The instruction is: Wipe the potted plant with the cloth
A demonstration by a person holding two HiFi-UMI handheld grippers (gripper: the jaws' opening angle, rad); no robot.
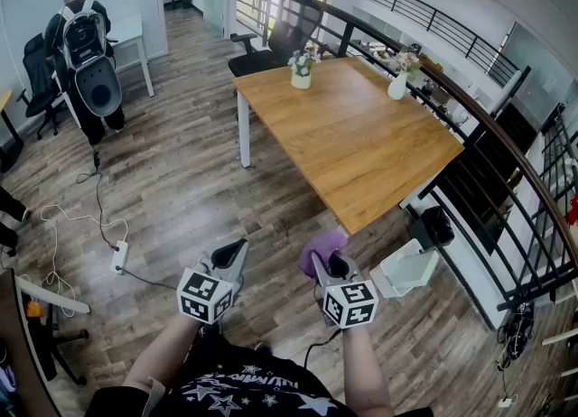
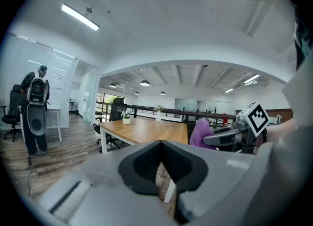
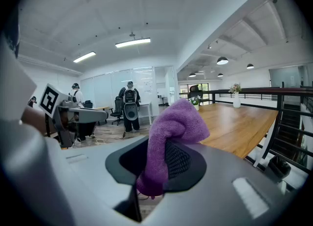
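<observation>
Both grippers are being held out low in front of the body, side by side and slightly apart, each being tipped a little below level toward the wooden table (image 1: 361,149). The left gripper (image 1: 232,254) is being carried with its jaws closed together, and nothing is being gripped between them. The right gripper (image 1: 330,264) is being kept clamped on a purple cloth (image 3: 172,124), which is being pinched between the pads so that its bulk is bunching above and ahead of the jaws.

The potted plant (image 1: 301,69), in a white pot, is being left at the far left end of the table, well apart from both grippers. A white vase (image 1: 398,84) is standing near the far right edge. The near corner of the table is being faced just beyond the cloth, so the whole tabletop lies between the grippers and the plant. A black office chair (image 1: 287,29) is parked behind the plant. On the far left a person (image 1: 84,50) is standing, and a power strip (image 1: 119,257) is lying on the floor to the left. A railing (image 1: 506,171) is running along the right.
</observation>
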